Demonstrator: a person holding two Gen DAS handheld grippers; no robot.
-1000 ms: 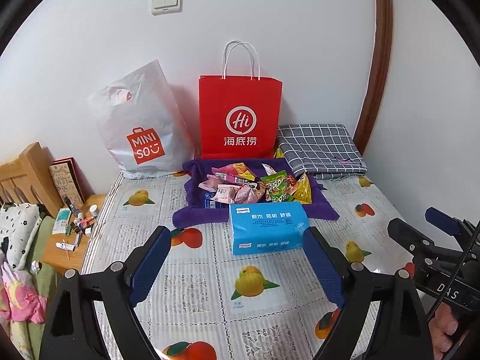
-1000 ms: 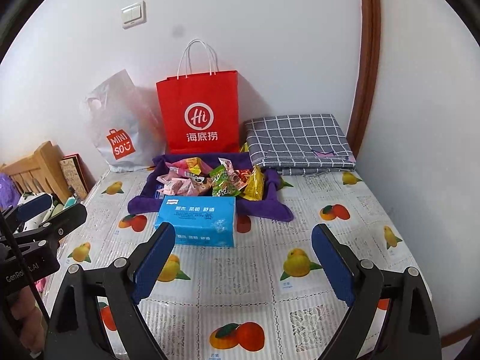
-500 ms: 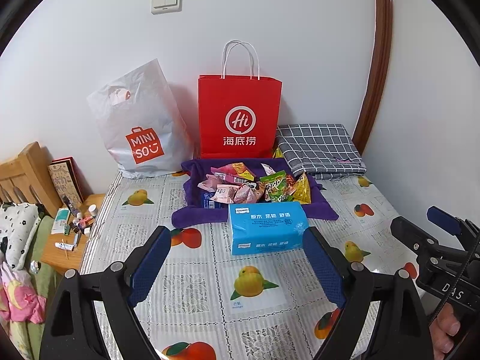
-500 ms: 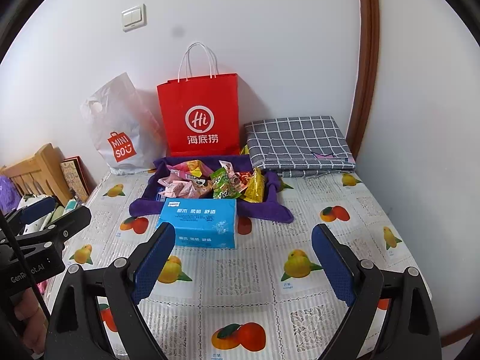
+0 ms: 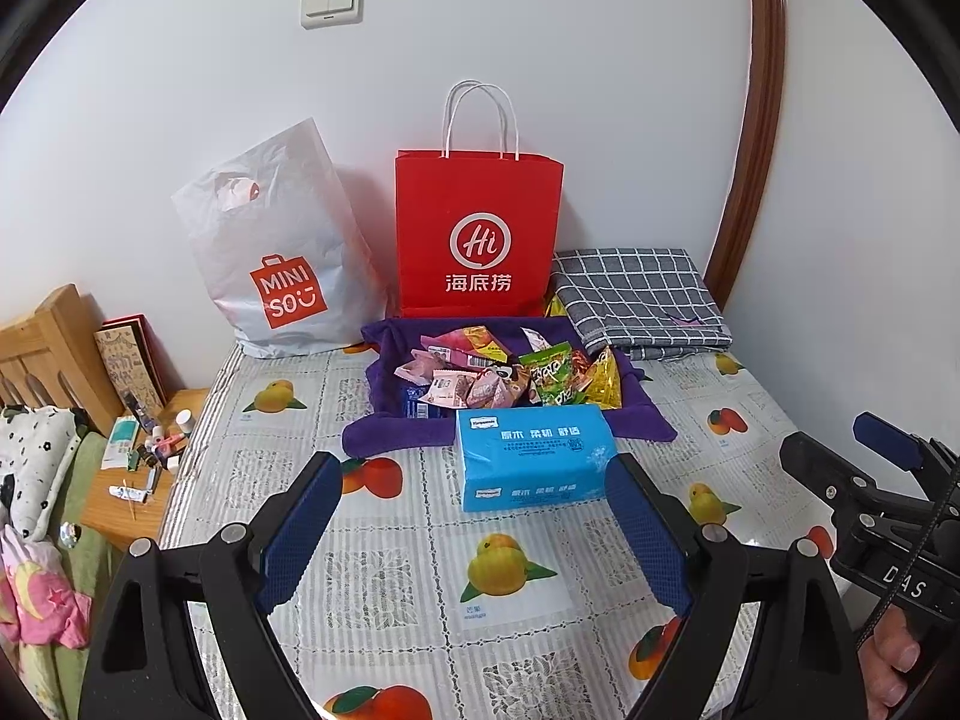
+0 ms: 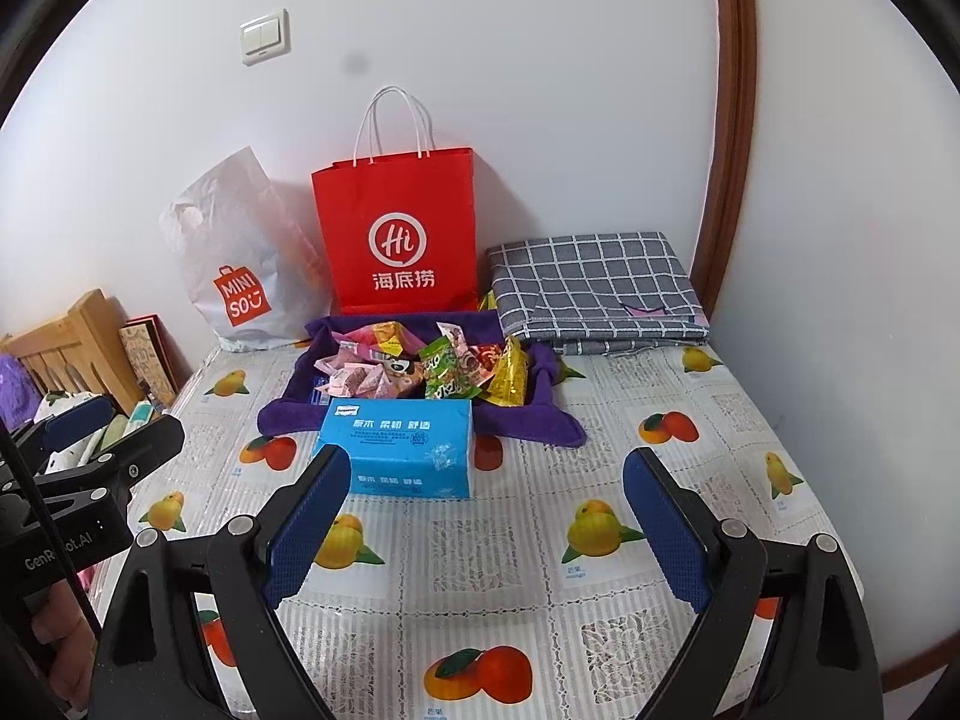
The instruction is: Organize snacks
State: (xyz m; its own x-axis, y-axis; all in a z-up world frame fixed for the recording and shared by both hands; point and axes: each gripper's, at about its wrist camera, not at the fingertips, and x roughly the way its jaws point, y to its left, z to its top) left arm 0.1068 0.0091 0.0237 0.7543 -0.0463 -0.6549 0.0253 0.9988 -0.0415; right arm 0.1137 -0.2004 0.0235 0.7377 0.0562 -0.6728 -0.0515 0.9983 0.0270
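- A table (image 5: 420, 576) covered with a fruit-print cloth fills the lower half of both views and stands against a white wall (image 5: 540, 48) that carries a double light switch (image 5: 331, 1).
- A brown wooden door frame (image 5: 750, 138) runs up the right side; at the left stand a wooden headboard (image 5: 48, 348) and a low side table (image 5: 144, 468) crowded with small tubes and bottles.
- The snacks (image 5: 510, 378) lie heaped on a purple towel (image 5: 384, 432) at the back middle of the table, just behind a blue tissue pack (image 5: 534, 459).
- A folded grey checked cloth (image 5: 636, 300) lies to the right of the pile, against the wall.
- The left claw (image 5: 474, 531) hangs over the near part of the table with its blue pads wide apart and nothing between them.
- The right claw (image 6: 486, 531) is likewise spread and empty, low over the near edge.
- Against the frame of a second ago nothing on the table has shifted; both claws have drifted only a little.
- The red paper bag (image 5: 480, 234) reads "Hi" above "海底捞"; the white plastic bag (image 5: 276, 252) reads "MINISO".
- The tissue pack's large print seems to read "原木 柔韧 舒适", though it is small and I may have it wrong.
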